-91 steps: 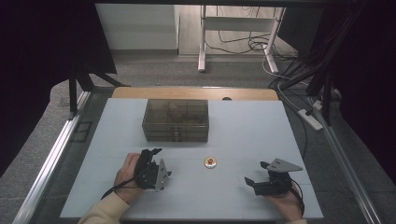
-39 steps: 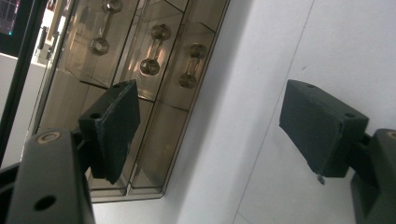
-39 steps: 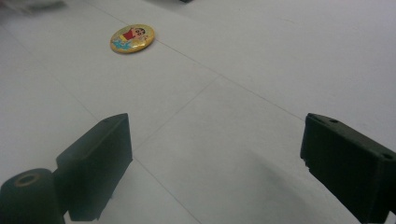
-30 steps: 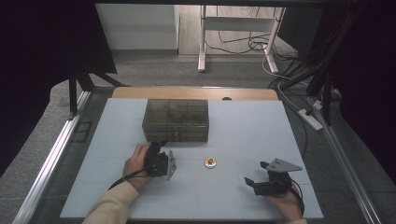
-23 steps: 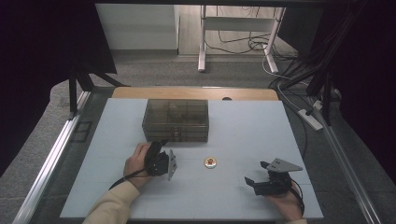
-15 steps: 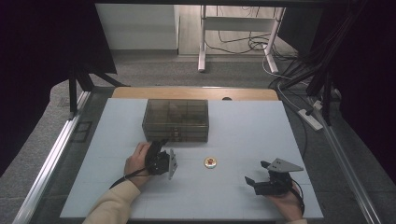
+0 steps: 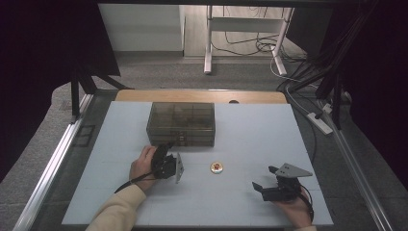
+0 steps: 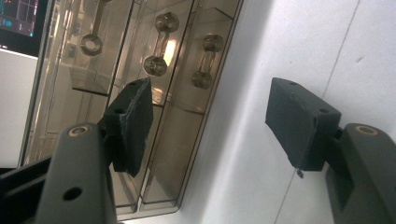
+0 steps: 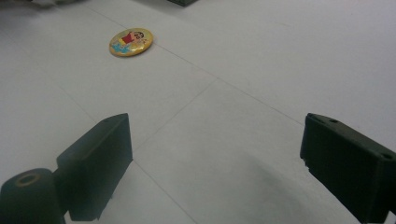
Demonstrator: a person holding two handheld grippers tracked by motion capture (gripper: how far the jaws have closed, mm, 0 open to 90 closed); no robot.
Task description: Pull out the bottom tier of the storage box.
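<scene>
While the left tool (image 7: 169, 166) nears the box (image 7: 181, 123) at twelve o'clock, jaws spread and just narrowing, nothing is gripped. Right tool (image 7: 269, 185) rests spread; next comes seating the jaws on the box front.

I count one smoky clear organiser box (image 7: 181, 122) at upper centre of the high view, one round yellow badge (image 7: 217, 167) below it, and two hand-held grippers, left gripper (image 7: 169, 166) and right gripper (image 7: 266, 180).
</scene>
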